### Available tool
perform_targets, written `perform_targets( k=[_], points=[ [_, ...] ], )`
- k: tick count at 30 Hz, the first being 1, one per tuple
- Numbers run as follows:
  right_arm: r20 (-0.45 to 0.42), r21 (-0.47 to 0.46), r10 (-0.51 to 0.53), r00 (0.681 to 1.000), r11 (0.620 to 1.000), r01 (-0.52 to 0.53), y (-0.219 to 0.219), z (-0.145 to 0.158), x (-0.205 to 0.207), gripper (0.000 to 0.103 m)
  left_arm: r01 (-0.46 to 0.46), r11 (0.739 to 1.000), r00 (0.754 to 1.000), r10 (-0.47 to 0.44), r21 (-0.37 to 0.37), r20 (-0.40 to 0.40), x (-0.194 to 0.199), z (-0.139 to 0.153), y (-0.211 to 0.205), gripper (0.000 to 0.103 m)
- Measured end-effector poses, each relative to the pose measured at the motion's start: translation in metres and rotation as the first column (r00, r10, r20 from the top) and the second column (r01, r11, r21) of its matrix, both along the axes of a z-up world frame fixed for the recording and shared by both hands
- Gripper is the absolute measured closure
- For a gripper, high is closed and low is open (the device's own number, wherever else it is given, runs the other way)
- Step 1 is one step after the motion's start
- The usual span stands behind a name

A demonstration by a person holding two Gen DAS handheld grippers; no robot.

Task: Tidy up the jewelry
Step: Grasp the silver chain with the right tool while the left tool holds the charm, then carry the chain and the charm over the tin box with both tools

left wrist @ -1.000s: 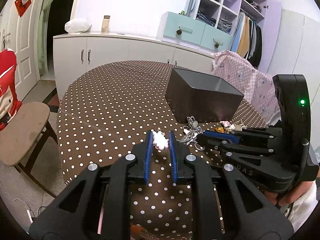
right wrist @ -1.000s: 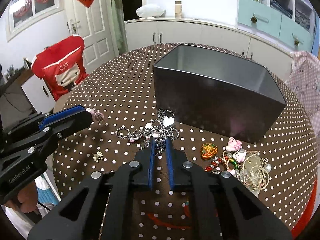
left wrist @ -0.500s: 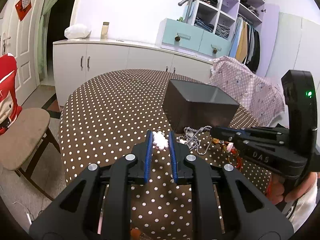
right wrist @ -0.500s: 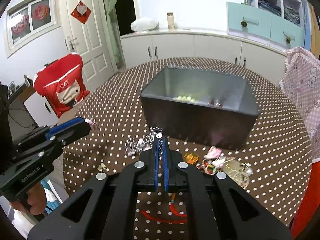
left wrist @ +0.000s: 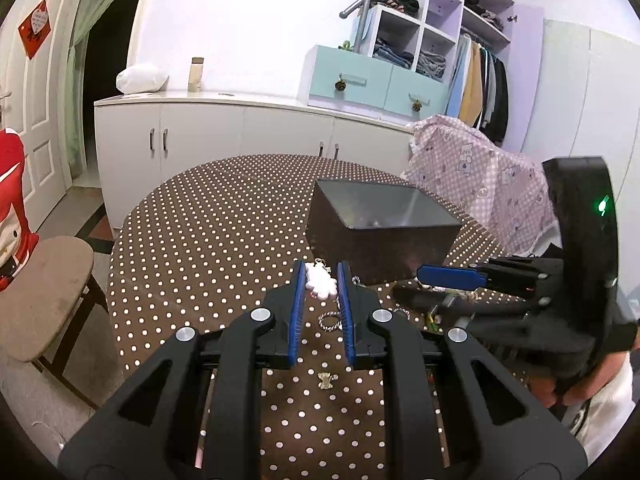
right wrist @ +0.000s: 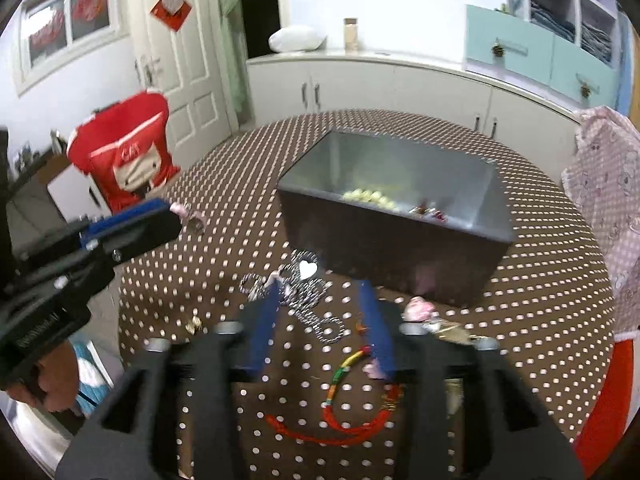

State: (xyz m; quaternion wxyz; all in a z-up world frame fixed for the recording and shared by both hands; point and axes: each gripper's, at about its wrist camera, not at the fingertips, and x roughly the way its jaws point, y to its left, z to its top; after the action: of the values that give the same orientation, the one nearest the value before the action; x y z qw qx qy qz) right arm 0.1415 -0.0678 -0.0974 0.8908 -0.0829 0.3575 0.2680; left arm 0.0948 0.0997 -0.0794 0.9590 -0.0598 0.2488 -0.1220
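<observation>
My left gripper [left wrist: 321, 276] is shut on a small white charm [left wrist: 320, 282] and holds it above the dotted table, in front of the dark metal box [left wrist: 380, 220]. It shows from the right wrist view [right wrist: 132, 224] at the left. My right gripper [right wrist: 320, 304] is open and empty above a silver chain with a white heart [right wrist: 306, 280] lying on the table before the box [right wrist: 400, 236]. The box holds pale beads [right wrist: 370, 197] and a red piece. A red and multicolour cord bracelet [right wrist: 344, 380] lies near me.
A pink charm and gold pieces [right wrist: 424, 312] lie at the right of the chain. A small gold charm [left wrist: 326, 380] lies on the brown dotted tablecloth [left wrist: 200, 232]. A chair [left wrist: 36, 280] stands left of the table, and a chair with red cover [right wrist: 128, 160] further off.
My right gripper lifted the silver chain, then opened; the chain lies on the table again. My left gripper still holds the white charm and has risen a little.
</observation>
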Motion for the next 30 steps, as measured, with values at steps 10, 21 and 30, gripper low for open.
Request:
perform_targets(
  k=[10, 21, 30],
  points=[
    [-0.020, -0.116, 0.080, 0.997, 0.990, -0.082, 0.023, -0.025, 0.013, 0.080, -0.022, 1.000, 0.999, 0.022, -0.008, -0.030, -0.002, -0.010, 0.008, 0.086],
    [0.012, -0.021, 0.047, 0.999, 0.999, -0.047, 0.008, 0.000, 0.006, 0.092, -0.012, 1.000, 1.000, 0.012, 0.008, -0.013, 0.003, 0.000, 0.000, 0.086],
    [0.068, 0.041, 0.006, 0.998, 0.999, -0.008, -0.013, 0.033, 0.005, 0.092, 0.013, 1.000, 1.000, -0.014, 0.017, 0.028, 0.006, 0.016, -0.013, 0.086]
  ],
)
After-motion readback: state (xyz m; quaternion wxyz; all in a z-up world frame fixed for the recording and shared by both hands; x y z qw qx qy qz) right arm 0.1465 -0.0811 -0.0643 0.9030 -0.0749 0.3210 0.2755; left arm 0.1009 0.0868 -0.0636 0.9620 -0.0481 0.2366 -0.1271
